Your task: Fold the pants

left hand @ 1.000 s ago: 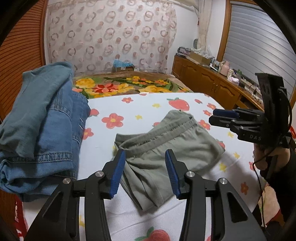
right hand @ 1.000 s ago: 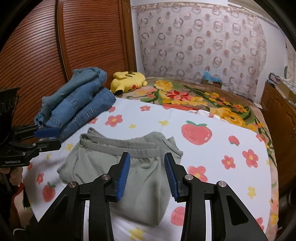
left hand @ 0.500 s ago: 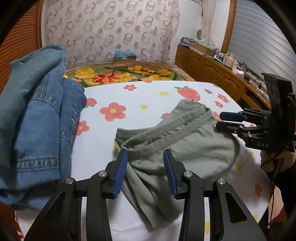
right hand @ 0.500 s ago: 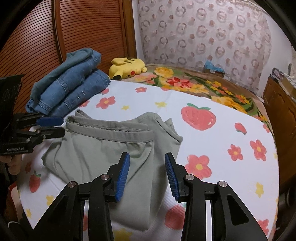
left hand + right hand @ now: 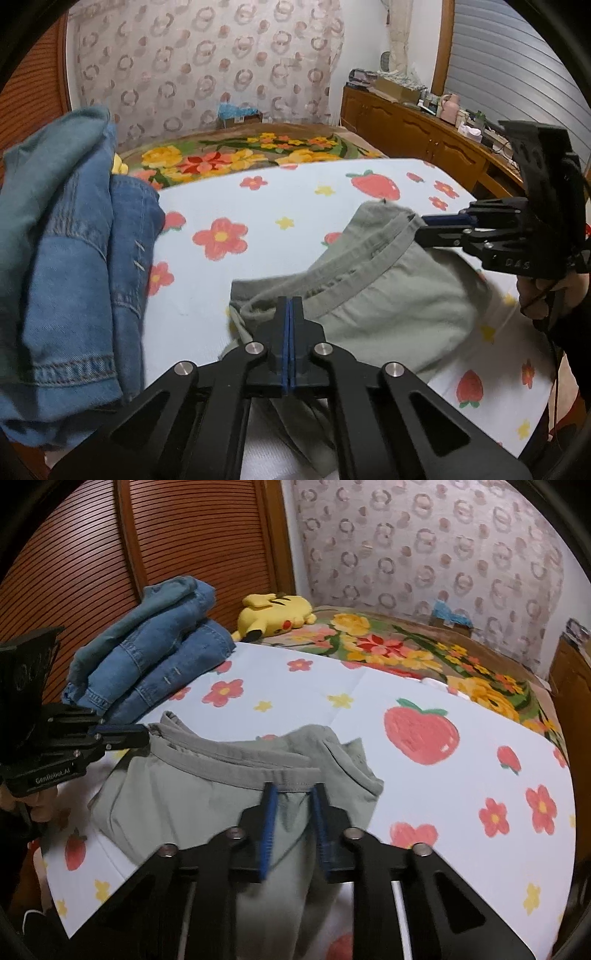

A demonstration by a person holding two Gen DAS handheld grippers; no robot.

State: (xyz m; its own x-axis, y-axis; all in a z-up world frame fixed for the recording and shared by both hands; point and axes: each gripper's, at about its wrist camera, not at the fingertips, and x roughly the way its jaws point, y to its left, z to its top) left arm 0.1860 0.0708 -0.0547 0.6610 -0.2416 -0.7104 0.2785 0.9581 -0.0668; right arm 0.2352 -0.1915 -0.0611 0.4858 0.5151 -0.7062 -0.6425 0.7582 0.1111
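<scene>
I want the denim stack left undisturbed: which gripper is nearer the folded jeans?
Left. The left gripper, shut on the grey pants' waistband corner, sits beside the folded jeans; the right gripper is closing at the waistband's far end.

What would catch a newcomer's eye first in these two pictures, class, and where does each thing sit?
The grey-green pants lie in the middle of the flowered sheet, their waistband gripped at one end by the shut left tongs, while the right tongs are closing around the other end. Folded blue jeans are stacked at the sheet's edge, with a yellow plush toy beyond them.
</scene>
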